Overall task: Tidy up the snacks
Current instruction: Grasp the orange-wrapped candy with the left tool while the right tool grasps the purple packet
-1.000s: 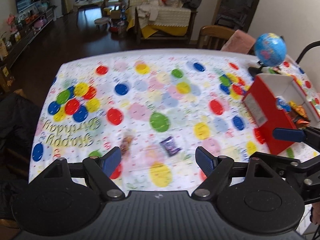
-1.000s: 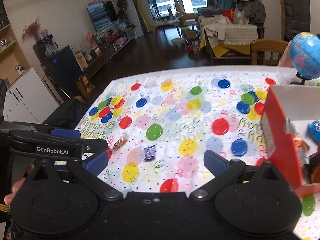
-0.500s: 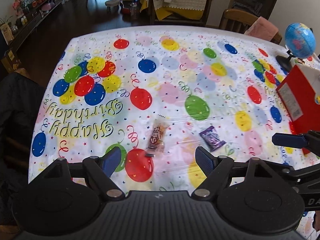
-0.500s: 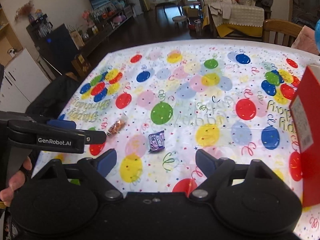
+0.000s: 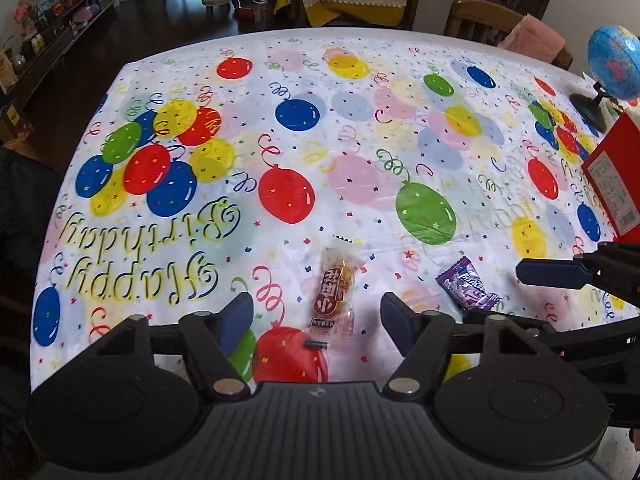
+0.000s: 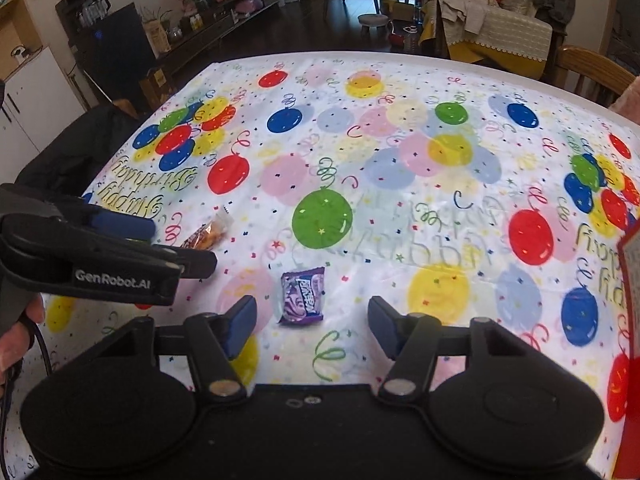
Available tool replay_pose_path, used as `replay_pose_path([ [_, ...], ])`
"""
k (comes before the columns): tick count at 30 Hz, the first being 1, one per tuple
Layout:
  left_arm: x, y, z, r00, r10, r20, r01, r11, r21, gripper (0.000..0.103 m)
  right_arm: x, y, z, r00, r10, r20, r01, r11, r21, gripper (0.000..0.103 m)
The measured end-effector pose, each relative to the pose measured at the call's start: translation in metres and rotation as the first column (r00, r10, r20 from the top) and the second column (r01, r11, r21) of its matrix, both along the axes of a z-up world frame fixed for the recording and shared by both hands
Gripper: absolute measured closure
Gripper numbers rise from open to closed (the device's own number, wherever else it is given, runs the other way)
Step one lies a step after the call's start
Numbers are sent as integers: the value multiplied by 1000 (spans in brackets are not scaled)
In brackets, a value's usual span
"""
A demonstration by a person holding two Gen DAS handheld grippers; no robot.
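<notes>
An orange-brown snack packet lies on the balloon tablecloth, between and just ahead of the fingers of my open left gripper. A purple candy wrapper lies to its right. In the right wrist view the purple wrapper lies between and slightly ahead of the fingers of my open right gripper. The orange packet shows there partly behind the left gripper's finger. The red snack box stands at the right edge; its inside is out of view.
A blue globe on a black stand sits behind the box at the far right. The tablecloth covers the whole table. Wooden chairs stand past the far edge. A dark garment hangs off the left side.
Both grippers have moved down and forward toward the table, away from the red box. The orange packet now sits between the left fingers, the purple wrapper between the right fingers. Both stay open.
</notes>
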State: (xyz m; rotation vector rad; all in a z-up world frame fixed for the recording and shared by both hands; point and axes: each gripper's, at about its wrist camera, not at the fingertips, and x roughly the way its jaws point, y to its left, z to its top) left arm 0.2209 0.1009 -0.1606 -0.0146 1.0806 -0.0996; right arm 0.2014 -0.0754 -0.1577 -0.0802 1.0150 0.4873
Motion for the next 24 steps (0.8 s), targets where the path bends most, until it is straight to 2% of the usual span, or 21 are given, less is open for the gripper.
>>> replay_pose_path([
  [1,1,0,-2,1000,-2,1,2,1000,2,34,2,2,-1,1000,3,1,-3,1000,-3,45],
  [3,4,1,-5,1000,1,4,-1,1000,2,42,4,5,-4,1000,14,3,-14,1000,-8,47],
  [7,6,0,-6,1000,-3,21,3,1000,1,42,6,12,-7,999,32,3,-32,999,-12,51],
  [10,4,-3,-5,999,-18,37,17,1000,9,51,7,15,-8,999,40,8,-40,999,-21,53],
  [14,1,-7,-5,998,-30,49,28,999,37,69,7,19,-9,998,48,31,-47,998,-39,65],
  [15,1,-8,-5,998,-26,53,24,999,43,71,6,20,-9,998,51,38,-49,998,-45,68],
  [16,0,-8,-5,998,-24,58,22,999,45,71,5,21,-9,997,60,44,-57,997,-55,76],
  [17,-1,-8,-5,998,-23,63,20,999,47,71,4,24,-9,996,70,54,-66,995,-77,80],
  [19,-2,-10,-4,997,-22,68,19,998,54,73,0,27,-9,994,91,67,-85,991,-99,81],
  [21,-2,-11,-3,997,-24,67,20,998,53,81,-1,27,-8,994,90,56,-85,993,-81,83],
  [24,-3,-10,-2,998,-19,66,17,999,34,85,-1,25,-6,996,81,46,-79,995,-58,84],
])
